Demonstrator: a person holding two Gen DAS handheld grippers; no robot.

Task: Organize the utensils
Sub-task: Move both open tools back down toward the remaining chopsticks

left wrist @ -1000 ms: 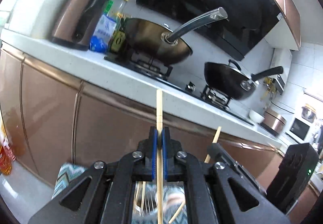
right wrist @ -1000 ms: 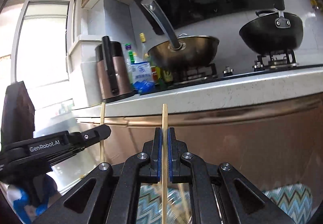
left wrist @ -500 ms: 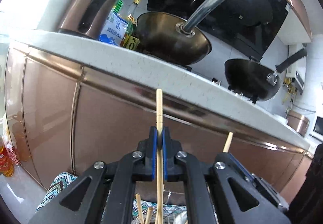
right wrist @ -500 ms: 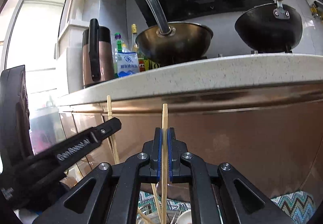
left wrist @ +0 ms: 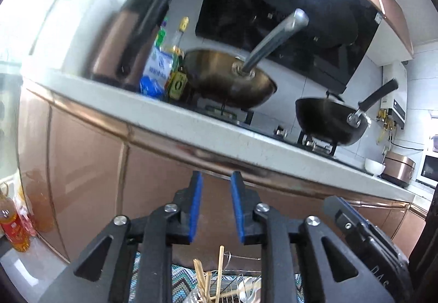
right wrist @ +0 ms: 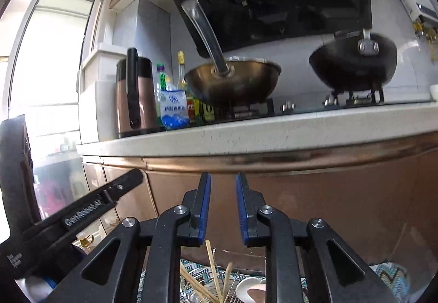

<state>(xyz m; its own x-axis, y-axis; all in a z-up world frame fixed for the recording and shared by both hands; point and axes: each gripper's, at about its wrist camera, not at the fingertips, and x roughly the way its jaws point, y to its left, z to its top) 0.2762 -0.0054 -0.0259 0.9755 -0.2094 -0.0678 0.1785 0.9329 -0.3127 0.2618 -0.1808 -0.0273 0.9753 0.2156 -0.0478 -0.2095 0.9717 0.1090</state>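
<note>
The left tool (left wrist: pixel 215 207) points level at the copper cabinet fronts (left wrist: pixel 87 166), its blue pads (left wrist: pixel 195 210) apart and opening, with nothing between them. The right tool (right wrist: pixel 223 206) points the same way, its pads (right wrist: pixel 204 207) also apart and opening on empty air.

The chopsticks (left wrist: pixel 219 273) stand below both tools, in a wire rack (left wrist: pixel 241 275) at the bottom edge of each view. In the left view only their upper ends show through the gap in the tool's frame; the rest is cut off by the picture edge and the black linkage. In the right view several sticks (right wrist: pixel 212 270) lean at different angles, beside a white spoon (right wrist: pixel 250 289) that is half hidden. How the rack is divided cannot be made out. A zigzag cloth (right wrist: pixel 388 275) shows under it in patches.

The left tool's body crosses the lower left of the right view (right wrist: pixel 82 210); its fingertips are hidden there.

On the worktop (right wrist: pixel 273 130) above, a brass wok (right wrist: pixel 232 84), a black pan (right wrist: pixel 353 62), a kettle (right wrist: pixel 134 100), bottles (right wrist: pixel 180 70) and a salt bag (right wrist: pixel 173 108) stand; in the left view the kettle and bag are blurred. The far right of that view, with small appliances, is too small to read.
</note>
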